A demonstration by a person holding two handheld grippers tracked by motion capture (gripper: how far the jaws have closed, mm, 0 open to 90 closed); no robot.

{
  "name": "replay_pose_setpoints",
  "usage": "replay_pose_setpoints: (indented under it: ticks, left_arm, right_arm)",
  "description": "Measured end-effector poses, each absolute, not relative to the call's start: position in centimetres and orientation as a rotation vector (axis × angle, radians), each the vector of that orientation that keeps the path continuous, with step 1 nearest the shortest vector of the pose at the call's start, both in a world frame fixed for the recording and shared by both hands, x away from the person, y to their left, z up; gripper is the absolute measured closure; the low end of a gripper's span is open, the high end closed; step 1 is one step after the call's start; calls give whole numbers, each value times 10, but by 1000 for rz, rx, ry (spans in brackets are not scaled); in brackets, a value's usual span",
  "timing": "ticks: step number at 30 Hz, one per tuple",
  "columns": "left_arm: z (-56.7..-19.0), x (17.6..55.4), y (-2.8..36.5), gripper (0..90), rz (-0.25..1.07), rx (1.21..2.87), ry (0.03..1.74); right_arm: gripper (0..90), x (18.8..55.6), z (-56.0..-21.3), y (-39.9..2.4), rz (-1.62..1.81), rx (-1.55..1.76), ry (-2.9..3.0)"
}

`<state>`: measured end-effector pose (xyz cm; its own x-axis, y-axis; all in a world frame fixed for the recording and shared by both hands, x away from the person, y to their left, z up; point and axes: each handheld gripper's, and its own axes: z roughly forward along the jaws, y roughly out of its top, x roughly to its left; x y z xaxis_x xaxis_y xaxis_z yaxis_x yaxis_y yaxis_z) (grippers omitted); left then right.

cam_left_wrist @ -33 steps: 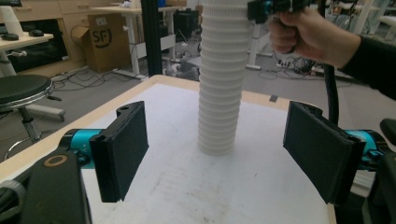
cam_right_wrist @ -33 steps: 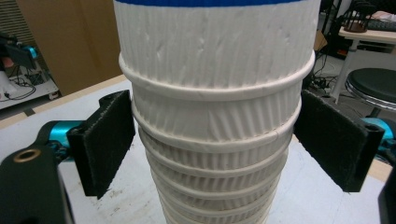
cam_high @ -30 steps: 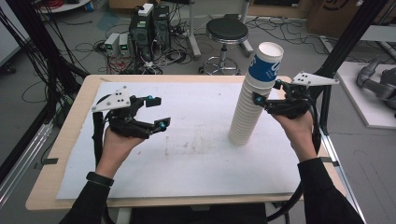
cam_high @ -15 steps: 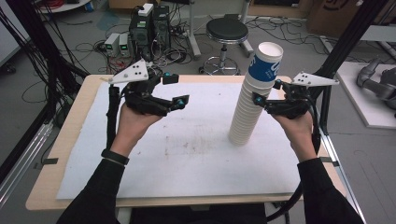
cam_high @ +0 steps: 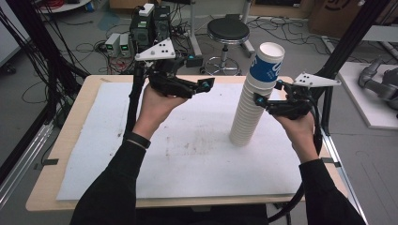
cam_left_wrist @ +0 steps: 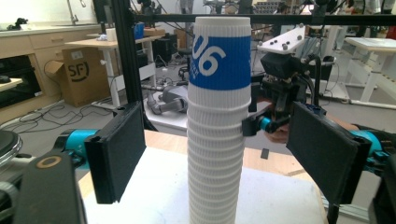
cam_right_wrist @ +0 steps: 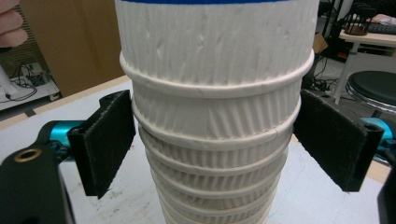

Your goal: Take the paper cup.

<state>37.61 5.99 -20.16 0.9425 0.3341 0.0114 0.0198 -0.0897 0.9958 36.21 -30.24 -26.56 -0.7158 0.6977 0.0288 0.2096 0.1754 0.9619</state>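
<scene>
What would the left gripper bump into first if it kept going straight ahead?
Most likely the tall stack of paper cups, which stands dead ahead between the left gripper's open jaws, though how far off is hard to judge.

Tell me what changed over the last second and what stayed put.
The left gripper rose off the table and swung toward the cup stack, its jaws opening, nothing between them. The right gripper kept still, its jaws on either side of the stack, which stands unchanged on the white mat.
</scene>
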Motion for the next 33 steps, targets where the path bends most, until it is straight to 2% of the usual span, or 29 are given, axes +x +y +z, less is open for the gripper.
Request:
replay_pose_setpoints:
  ticks: [19,33]
  left_arm:
    - [-171,397,-5,184,231,1662,224]
    - [-155,406,-35,179,171,1639,198]
  right_arm:
    - [136,363,-266,-302,1566,853,2036]
    - [139,360,-265,-301,1552,854,2037]
